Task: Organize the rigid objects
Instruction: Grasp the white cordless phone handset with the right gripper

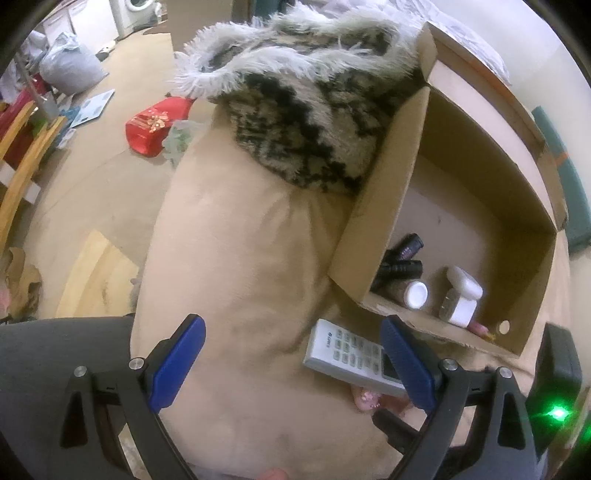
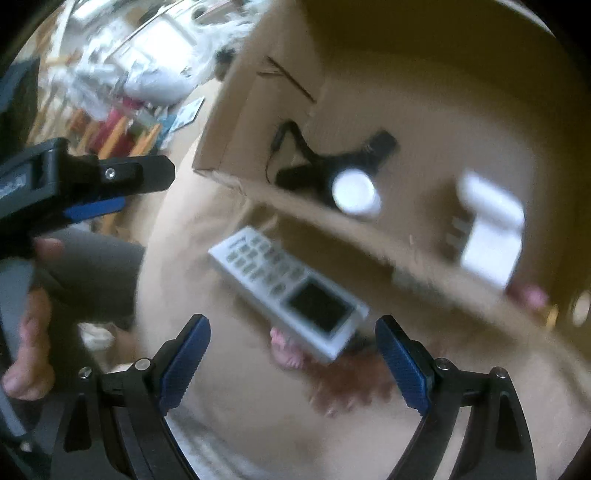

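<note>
Partly done: black tubes (image 1: 400,258), white-capped bottle (image 1: 414,294), white device (image 1: 461,295) already boxed in cardboard box (image 1: 376,236). Remote (image 1: 351,350) left outside at 6 o'clock. Left gripper (image 1: 293,363) and right gripper (image 2: 293,363) held wide open, empty.

You are working over a beige cushion (image 1: 236,258), with a shaggy grey-and-black throw (image 1: 303,110) heaped at its far end. Beyond it lies a pale tan floor (image 1: 99,184). On that floor you can see a red bag (image 1: 155,125), a grey sack (image 1: 70,62), and wooden rails (image 1: 22,162) at the left edge. A washer (image 1: 138,9) stands far back.
</note>
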